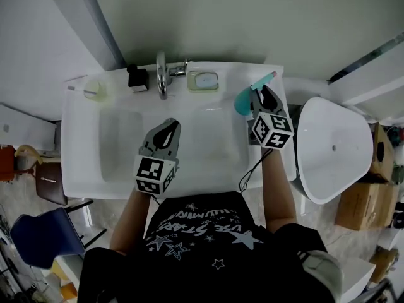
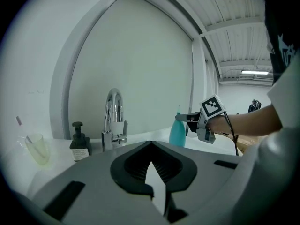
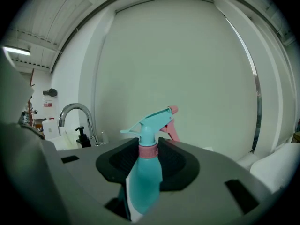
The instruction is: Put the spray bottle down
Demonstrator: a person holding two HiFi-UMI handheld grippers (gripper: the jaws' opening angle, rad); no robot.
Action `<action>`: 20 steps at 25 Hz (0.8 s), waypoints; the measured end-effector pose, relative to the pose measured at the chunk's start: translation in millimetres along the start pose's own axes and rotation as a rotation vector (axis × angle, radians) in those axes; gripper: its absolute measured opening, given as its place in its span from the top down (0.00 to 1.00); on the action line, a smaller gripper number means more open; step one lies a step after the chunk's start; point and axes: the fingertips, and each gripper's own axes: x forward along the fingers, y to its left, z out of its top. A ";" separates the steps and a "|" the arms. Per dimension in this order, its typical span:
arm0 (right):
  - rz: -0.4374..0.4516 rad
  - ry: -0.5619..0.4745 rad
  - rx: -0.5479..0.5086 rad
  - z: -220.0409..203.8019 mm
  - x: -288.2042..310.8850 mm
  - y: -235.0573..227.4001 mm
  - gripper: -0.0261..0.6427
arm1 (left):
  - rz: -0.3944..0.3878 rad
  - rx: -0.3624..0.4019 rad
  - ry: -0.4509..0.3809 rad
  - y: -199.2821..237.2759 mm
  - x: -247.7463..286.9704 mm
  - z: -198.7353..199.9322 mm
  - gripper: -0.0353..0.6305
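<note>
Sink [image 1: 82, 169] ledge, left to right: cup [image 1: 93, 89], soap dispenser [image 1: 137, 78], faucet [image 1: 162, 74], soap dish [image 1: 205, 80]. Left gripper [image 1: 170, 126] over the basin, jaws together, nothing in them. Right gripper [image 1: 262, 93] at the sink's right rear corner, jaws clamped on the teal spray bottle [image 1: 243, 101], which is upright. Cannot tell if its base touches the ledge. Toilet [image 1: 334, 147] far right.
</note>
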 end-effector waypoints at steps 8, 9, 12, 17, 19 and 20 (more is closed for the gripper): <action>0.018 -0.070 -0.074 -0.6 55.3 -7.1 0.75 | 0.059 -0.003 0.017 13.0 25.0 6.3 0.92; 0.019 -0.088 -0.082 0.0 60.1 -6.9 0.75 | 0.064 -0.001 0.022 14.2 27.6 5.7 0.92; 0.014 -0.155 -0.096 5.6 69.4 -6.7 0.75 | 0.061 -0.016 0.052 13.0 35.3 2.7 0.92; 0.016 -0.186 -0.103 -0.5 84.6 -6.7 0.75 | 0.066 -0.024 0.079 16.3 43.2 -3.0 0.92; 0.018 -0.173 -0.090 -8.2 90.1 -6.9 0.75 | 0.070 -0.027 0.097 19.2 44.2 -6.2 0.92; 0.016 -0.168 -0.082 -11.6 92.1 -7.5 0.75 | 0.073 -0.028 0.103 20.9 44.6 -7.9 0.92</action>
